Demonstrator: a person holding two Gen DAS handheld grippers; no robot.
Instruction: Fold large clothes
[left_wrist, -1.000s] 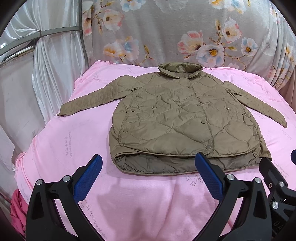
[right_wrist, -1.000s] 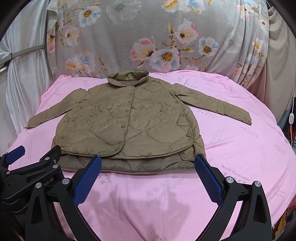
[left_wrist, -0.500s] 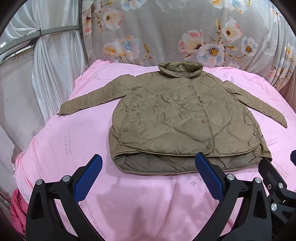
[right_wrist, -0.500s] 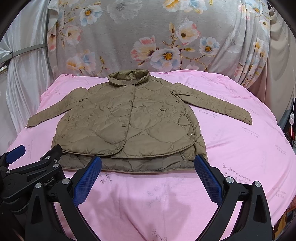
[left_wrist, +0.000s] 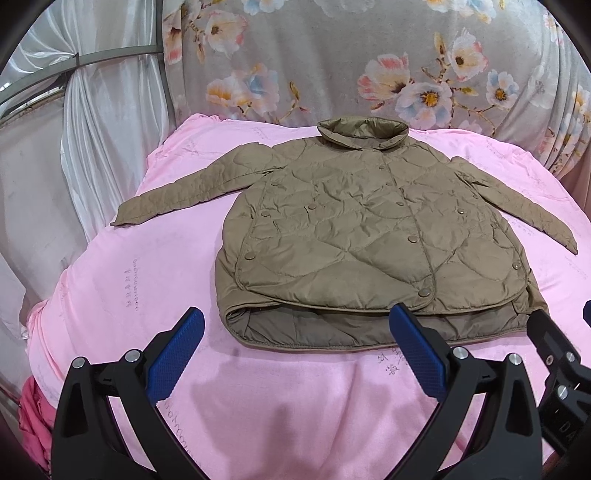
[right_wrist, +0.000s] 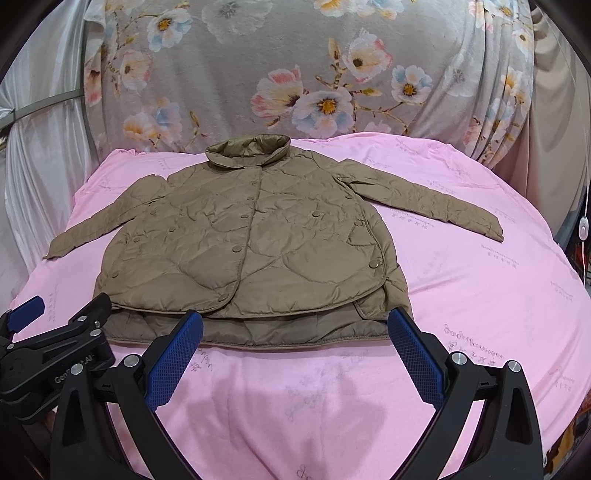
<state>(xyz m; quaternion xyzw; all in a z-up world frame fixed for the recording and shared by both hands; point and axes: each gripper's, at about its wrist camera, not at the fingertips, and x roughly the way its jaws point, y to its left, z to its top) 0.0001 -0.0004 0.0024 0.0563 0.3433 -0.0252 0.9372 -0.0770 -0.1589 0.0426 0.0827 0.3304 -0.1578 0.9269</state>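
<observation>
The quilted jacket (left_wrist: 373, 243) lies flat, unfolded, sleeves spread on the pink bed (left_wrist: 147, 295); left tongs (left_wrist: 295, 354) and right tongs (right_wrist: 293, 350) hover wide apart, empty, near its hem; folding seems unstarted, so each should probably reach a sleeve

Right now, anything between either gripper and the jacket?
Nothing visible. The left gripper and right gripper are both open and empty just short of the jacket hem, with only bare pink sheet in between. Both sleeves lie spread flat.
</observation>
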